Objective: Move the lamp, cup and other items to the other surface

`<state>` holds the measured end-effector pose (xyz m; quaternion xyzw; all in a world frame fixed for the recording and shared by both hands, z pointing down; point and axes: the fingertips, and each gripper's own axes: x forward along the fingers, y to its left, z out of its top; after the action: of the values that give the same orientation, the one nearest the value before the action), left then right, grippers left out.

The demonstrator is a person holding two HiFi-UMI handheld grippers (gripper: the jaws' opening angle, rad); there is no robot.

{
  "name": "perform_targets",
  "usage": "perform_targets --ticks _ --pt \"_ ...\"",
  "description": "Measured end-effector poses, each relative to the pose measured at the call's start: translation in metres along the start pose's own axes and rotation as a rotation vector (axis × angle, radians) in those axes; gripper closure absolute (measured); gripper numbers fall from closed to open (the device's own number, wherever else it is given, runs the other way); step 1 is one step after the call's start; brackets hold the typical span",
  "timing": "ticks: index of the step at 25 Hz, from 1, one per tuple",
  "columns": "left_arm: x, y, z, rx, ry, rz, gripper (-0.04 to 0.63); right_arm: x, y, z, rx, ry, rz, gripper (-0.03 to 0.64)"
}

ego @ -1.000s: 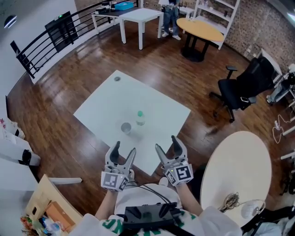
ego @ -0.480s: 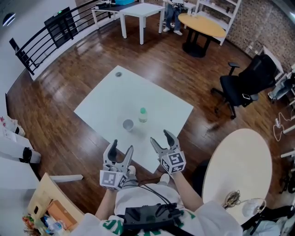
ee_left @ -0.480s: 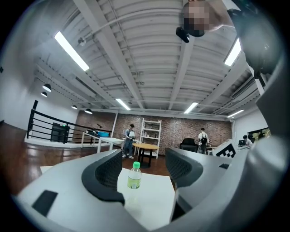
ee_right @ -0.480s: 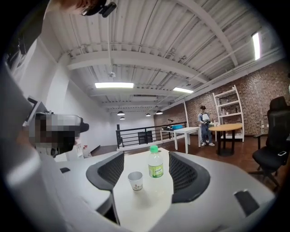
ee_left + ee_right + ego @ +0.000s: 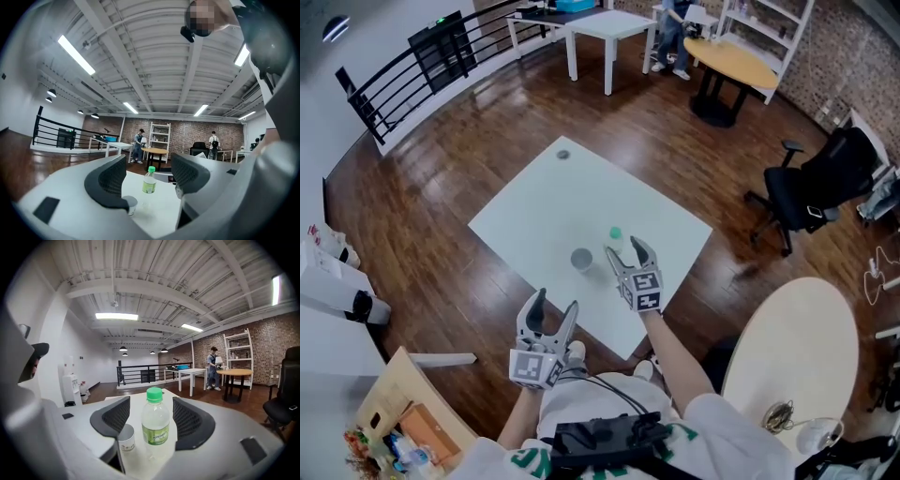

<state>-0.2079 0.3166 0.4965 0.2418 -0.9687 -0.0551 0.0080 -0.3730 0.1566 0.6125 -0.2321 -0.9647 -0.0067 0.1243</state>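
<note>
A clear bottle [image 5: 616,237] with a green cap stands upright on the white square table [image 5: 539,211]. A small paper cup [image 5: 581,259] stands just left of it. My right gripper [image 5: 626,251] reaches over the table's near edge to the bottle. In the right gripper view its closing jaws frame the bottle [image 5: 155,423] with a gap on each side, and the cup [image 5: 125,438] sits by the left jaw. My left gripper [image 5: 553,305] is open and empty, short of the table; it faces the bottle [image 5: 149,181] and cup [image 5: 131,204].
A small dark object [image 5: 563,155] lies near the white table's far corner. A round white table [image 5: 787,347] at the lower right holds a cable bundle [image 5: 778,411] and a white object [image 5: 811,431]. A black office chair [image 5: 814,187] stands at the right, a wooden box [image 5: 394,422] at the lower left.
My right gripper has moved forward from in front of my body over the table edge up to the bottle, its jaws narrowing. The left gripper has stayed near my body.
</note>
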Motion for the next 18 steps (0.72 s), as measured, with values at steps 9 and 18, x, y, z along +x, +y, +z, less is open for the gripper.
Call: perform_targets --ticks 9,18 --pt "-0.002 0.019 0.002 0.006 0.009 0.012 0.299 0.033 -0.007 -0.001 -0.006 0.011 -0.029 0.403" --pt "0.022 0.016 0.0 -0.008 0.013 -0.063 0.299 -0.018 0.012 0.059 -0.041 -0.121 -0.006 0.463"
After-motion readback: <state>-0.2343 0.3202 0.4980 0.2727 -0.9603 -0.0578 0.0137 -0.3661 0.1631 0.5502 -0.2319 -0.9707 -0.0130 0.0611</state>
